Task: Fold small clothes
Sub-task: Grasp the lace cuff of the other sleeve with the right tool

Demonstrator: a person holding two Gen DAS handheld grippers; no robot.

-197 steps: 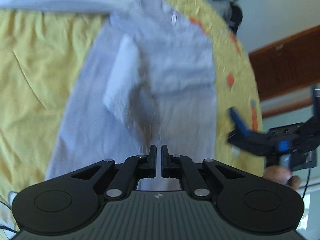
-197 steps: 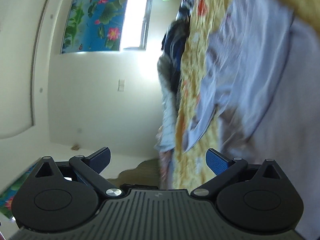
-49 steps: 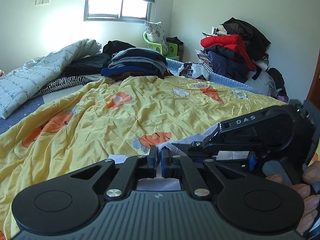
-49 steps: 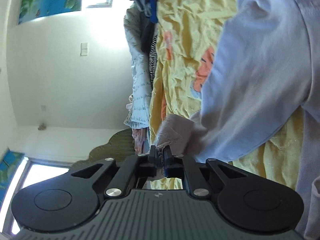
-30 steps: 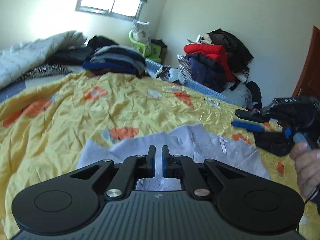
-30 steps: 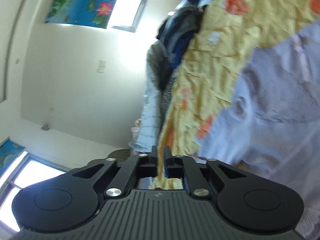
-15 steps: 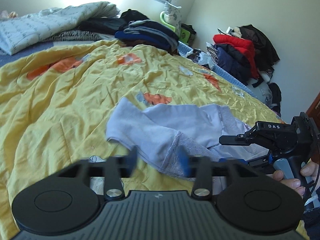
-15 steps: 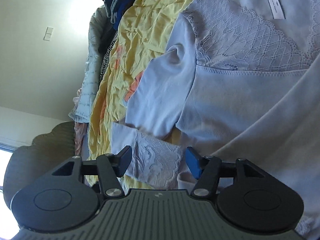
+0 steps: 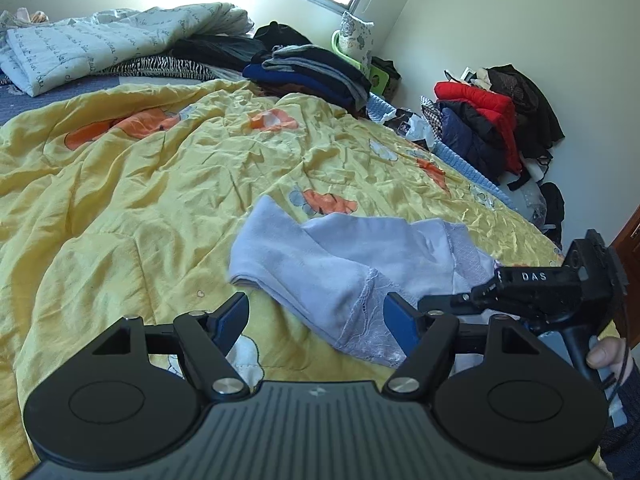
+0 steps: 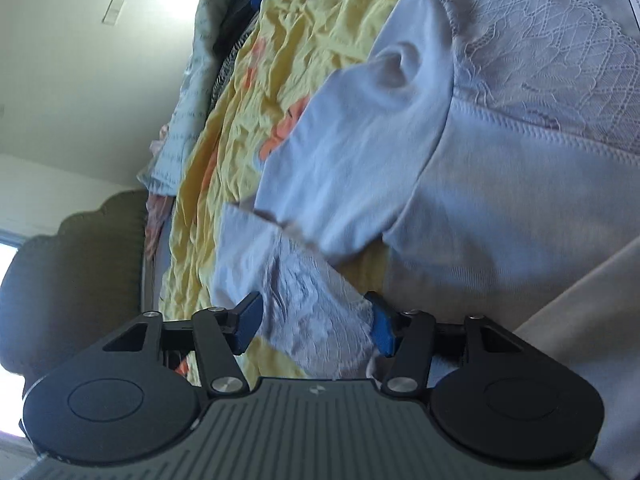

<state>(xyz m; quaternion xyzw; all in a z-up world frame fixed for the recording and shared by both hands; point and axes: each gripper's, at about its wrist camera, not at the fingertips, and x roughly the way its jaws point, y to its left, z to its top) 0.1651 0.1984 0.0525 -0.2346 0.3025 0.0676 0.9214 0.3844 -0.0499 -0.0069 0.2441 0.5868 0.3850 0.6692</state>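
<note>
A pale lavender top with lace trim point(image 9: 340, 264) lies partly folded on the yellow quilt point(image 9: 140, 200), one sleeve laid across the body. My left gripper point(image 9: 316, 314) is open and empty just in front of the lace cuff point(image 9: 372, 320). My right gripper point(image 10: 314, 322) is open, its jaws either side of the lace cuff point(image 10: 316, 300) without closing on it. The right gripper's body point(image 9: 532, 284) shows in the left wrist view beside the top point(image 10: 460, 160).
Stacks of dark folded clothes point(image 9: 312, 68) and a grey printed duvet point(image 9: 100, 44) lie at the far end of the bed. A heap of red and dark jackets point(image 9: 492, 120) sits by the right wall. A padded headboard point(image 10: 72, 272) is beyond the bed edge.
Both grippers went from shut on the sleeve to open, letting it drop onto the top. The left gripper has drawn back; the right has moved closer to the lace cuff.
</note>
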